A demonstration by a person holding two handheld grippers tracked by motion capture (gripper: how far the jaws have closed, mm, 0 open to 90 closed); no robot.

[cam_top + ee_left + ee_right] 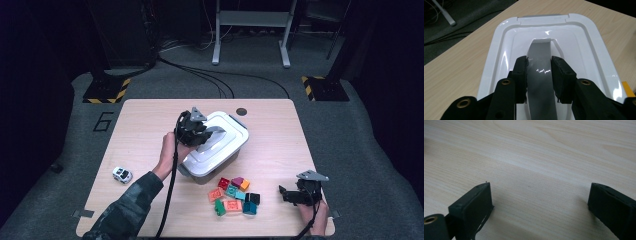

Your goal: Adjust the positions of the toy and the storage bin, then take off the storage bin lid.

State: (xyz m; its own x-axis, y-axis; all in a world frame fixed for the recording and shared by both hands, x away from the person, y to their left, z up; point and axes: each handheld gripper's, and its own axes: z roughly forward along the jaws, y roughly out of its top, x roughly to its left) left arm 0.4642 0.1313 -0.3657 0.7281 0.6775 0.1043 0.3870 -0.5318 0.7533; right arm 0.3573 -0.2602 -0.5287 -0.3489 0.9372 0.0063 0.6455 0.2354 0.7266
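Note:
A grey storage box [199, 172] with a white lid [227, 137] stands in the middle of the wooden table [150, 120]. My left gripper [202, 131] reaches over it from the left. In the left gripper view the left gripper [539, 63] is shut on the lid's grey handle [541, 48], one pad on each side, with the white lid [584, 45] spread out beneath. My right gripper [285, 193] rests low near the table's front right edge. In the right gripper view the right gripper [540, 197] stands open over bare wood with nothing between its jaws.
Several coloured toy bricks [233, 195] lie in a loose cluster in front of the box, between it and the right gripper. A small white toy car [122, 174] sits at the front left. A dark round hole [241, 111] marks the table's far edge.

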